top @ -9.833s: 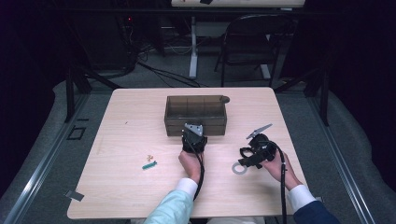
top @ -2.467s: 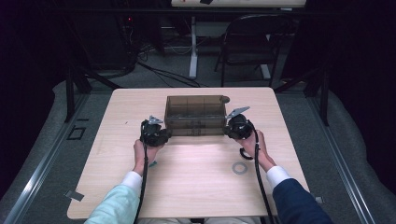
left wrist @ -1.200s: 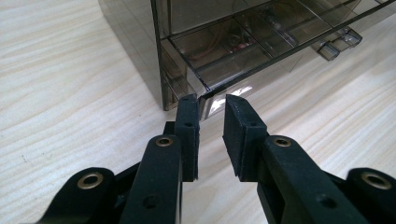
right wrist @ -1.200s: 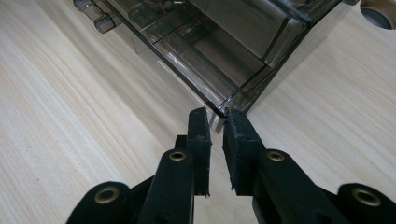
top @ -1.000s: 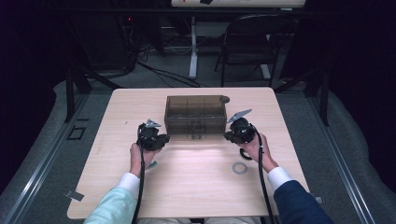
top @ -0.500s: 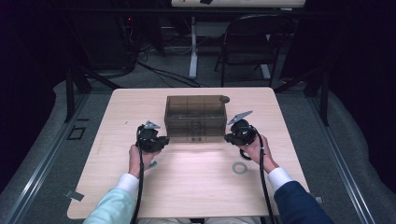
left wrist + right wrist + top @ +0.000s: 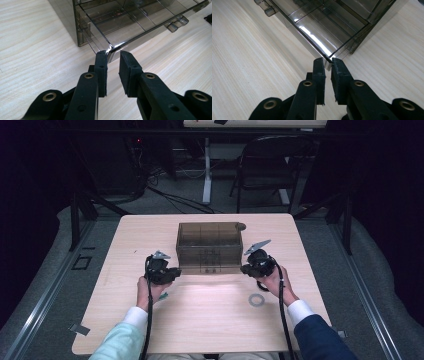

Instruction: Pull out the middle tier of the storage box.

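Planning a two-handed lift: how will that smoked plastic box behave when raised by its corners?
The box looks like thin, rigid plastic, so probably stiff and light. Its glossy walls may slip between the fingers. With each gripper at one front corner, it could tilt backward.

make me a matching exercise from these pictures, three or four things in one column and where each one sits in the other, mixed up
Things:
1. left gripper
2. right gripper
3. tape ring
4. smoky plastic organizer box

Places:
A. lying flat on the table, just beside the person's right hand
B. at the box's near left corner
C. in the middle of the table, towards its far edge
D. at the box's near right corner

Pairs: 1-B, 2-D, 3-A, 4-C
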### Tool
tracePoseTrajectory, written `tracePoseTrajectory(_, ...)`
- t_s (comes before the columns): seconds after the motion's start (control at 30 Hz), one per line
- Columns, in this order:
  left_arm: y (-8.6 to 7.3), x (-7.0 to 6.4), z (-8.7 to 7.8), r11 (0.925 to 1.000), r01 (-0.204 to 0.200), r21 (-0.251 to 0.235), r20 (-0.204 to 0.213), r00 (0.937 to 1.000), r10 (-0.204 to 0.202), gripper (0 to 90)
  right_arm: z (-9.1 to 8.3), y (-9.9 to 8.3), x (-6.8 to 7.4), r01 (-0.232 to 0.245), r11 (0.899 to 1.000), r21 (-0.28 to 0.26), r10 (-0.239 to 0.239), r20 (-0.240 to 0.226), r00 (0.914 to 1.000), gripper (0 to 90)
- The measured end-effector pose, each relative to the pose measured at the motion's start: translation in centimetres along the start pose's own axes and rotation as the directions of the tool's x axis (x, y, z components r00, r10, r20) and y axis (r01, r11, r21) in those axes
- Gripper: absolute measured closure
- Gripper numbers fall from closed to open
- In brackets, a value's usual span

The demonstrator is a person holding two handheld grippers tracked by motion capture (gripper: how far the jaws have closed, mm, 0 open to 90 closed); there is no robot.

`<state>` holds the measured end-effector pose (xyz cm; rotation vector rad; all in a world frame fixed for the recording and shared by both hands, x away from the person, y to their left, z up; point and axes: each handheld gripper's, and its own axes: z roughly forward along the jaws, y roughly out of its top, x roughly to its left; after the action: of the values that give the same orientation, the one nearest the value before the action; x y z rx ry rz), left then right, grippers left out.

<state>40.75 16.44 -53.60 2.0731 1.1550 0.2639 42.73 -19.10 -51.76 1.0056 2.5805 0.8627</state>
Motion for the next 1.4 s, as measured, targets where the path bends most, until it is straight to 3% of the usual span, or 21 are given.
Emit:
tracePoseTrajectory(0.27,-0.27,-0.08,-0.23,0.9999,0.010,0.008,0.015,0.9998,-0.010,76.5,-0.06,-0.24,0.28,-0.004,1.000,-0.006,0.003,-0.015,0.9999,82.5)
tracePoseTrajectory(0.67,-0.47,-0.33,-0.46,0.9995,-0.009,0.031,0.031,0.9995,0.008,76.5,-0.24,-0.43,0.39,0.001,1.000,0.020,-0.001,-0.019,0.9998,82.2)
tracePoseTrajectory(1.13,-0.56,-0.39,-0.42,0.9988,-0.010,0.049,0.028,0.9996,0.008,75.6,0.09,-0.54,0.61,0.012,0.999,0.048,-0.011,-0.032,0.9994,81.9)
tracePoseTrajectory(1.23,-0.49,-0.42,-0.44,0.9984,-0.019,0.052,0.031,0.9994,0.017,73.7,0.27,-0.65,0.70,-0.006,1.000,0.030,0.007,-0.035,0.9994,81.5)
tracePoseTrajectory(1.4,-0.49,-0.39,-0.45,0.9984,-0.020,0.054,0.035,0.9992,0.018,73.7,0.17,-0.58,0.57,0.015,0.999,0.049,-0.013,-0.034,0.9993,81.2)
